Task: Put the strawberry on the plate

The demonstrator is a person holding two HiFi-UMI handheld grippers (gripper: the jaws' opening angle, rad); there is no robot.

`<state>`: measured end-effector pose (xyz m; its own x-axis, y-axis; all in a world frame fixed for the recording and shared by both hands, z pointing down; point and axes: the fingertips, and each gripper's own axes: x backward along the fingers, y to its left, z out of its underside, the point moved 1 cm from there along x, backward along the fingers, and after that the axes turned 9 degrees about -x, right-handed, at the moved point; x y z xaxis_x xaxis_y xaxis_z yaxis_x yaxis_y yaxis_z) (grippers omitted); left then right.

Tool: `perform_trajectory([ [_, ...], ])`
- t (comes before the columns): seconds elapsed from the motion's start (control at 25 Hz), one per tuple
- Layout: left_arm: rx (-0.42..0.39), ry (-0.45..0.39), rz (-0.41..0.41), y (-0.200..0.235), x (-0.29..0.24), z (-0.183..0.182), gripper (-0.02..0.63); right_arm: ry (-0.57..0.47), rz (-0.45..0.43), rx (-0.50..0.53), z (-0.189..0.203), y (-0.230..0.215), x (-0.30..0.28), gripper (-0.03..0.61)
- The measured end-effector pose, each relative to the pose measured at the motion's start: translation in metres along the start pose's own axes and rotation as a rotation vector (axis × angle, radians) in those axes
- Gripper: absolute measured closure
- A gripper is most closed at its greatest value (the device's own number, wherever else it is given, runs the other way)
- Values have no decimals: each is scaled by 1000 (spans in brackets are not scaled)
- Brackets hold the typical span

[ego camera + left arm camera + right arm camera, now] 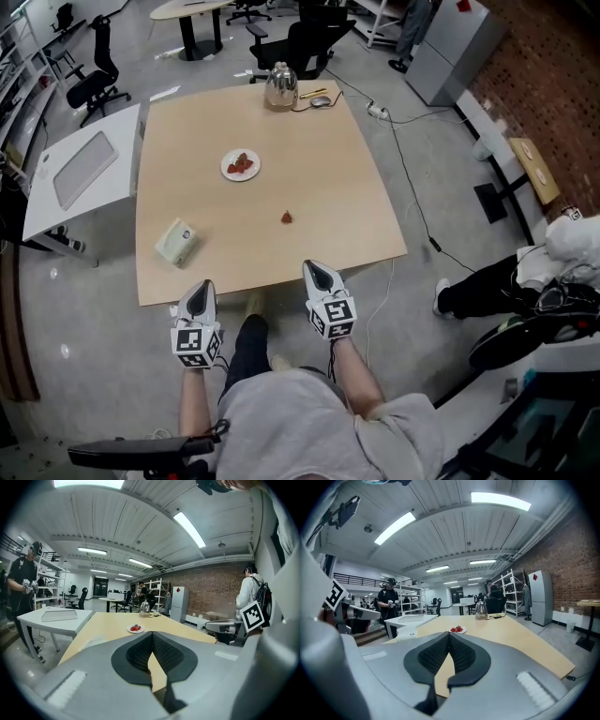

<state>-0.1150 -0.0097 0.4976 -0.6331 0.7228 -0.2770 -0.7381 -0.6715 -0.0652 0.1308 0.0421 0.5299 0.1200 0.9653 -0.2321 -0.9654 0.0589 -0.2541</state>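
Note:
A lone red strawberry (pixel 287 217) lies on the wooden table (pixel 328 187), nearer its front edge. Farther back stands a small white plate (pixel 241 165) with red strawberries on it, also seen as the plate (pixel 136 629) in the left gripper view and the plate (pixel 458 630) in the right gripper view. My left gripper (pixel 199 292) hangs just off the table's front edge, jaws together, empty. My right gripper (pixel 322 272) sits at the front edge, shut and empty, below the lone strawberry. Neither gripper view shows the lone strawberry.
A pale green box (pixel 176 242) lies at the table's front left. A metal kettle (pixel 280 86) and a mouse (pixel 321 100) stand at the far edge. A white side table (pixel 84 178) is on the left. A seated person's legs (pixel 487 286) are at the right.

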Motion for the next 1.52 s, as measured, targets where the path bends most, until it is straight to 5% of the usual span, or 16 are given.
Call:
perform_trajectory([
  [0.92,22,215,133,32,-137,76,594,190,94,10,70,-81,-150,569],
  [1.52,65,275,128,48,-149,97,594,363,118,-24,102,-108,-220,399],
])
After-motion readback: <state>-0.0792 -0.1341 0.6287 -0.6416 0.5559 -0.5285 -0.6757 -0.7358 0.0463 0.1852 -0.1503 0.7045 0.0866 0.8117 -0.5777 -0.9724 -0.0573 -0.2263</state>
